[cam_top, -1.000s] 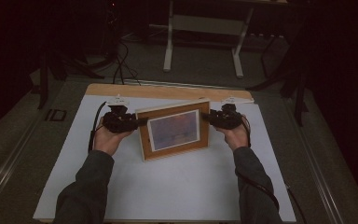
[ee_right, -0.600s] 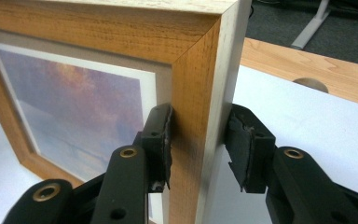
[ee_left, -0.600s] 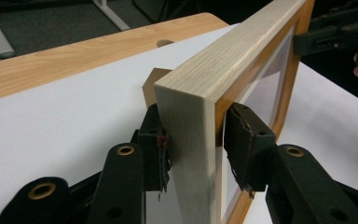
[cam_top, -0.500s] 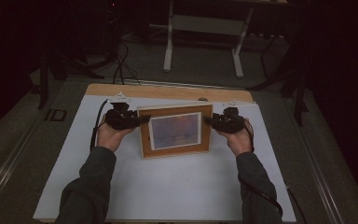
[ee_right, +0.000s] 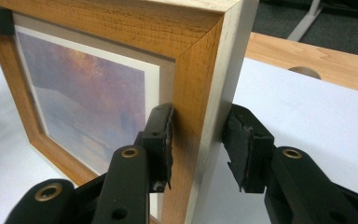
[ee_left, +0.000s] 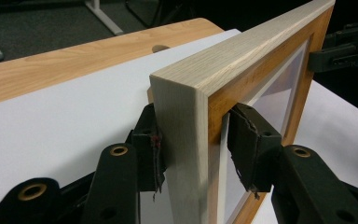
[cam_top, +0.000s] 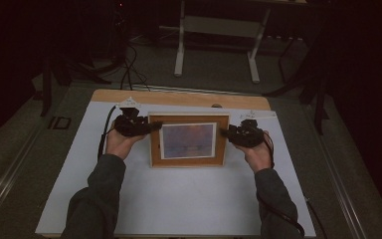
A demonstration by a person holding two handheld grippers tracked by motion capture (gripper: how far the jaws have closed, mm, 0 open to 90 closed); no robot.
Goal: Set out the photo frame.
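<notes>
The white sheet (cam_top: 179, 199) covers nearly the whole tabletop, just leaving a strip of bare light wood table (cam_top: 179, 97) along the far edge (there's a small round hole (cam_top: 217, 105) in that strip, right by the sheet's edge). Past the table sits a white metal stand (cam_top: 216, 47) with two legs on a grey carpeted floor (cam_top: 219, 74). Dark cables (cam_top: 127, 69) snake over the carpet at the far left. A small dark rectangular tag (cam_top: 59, 122) lies on the floor just beside the table's left side.
</notes>
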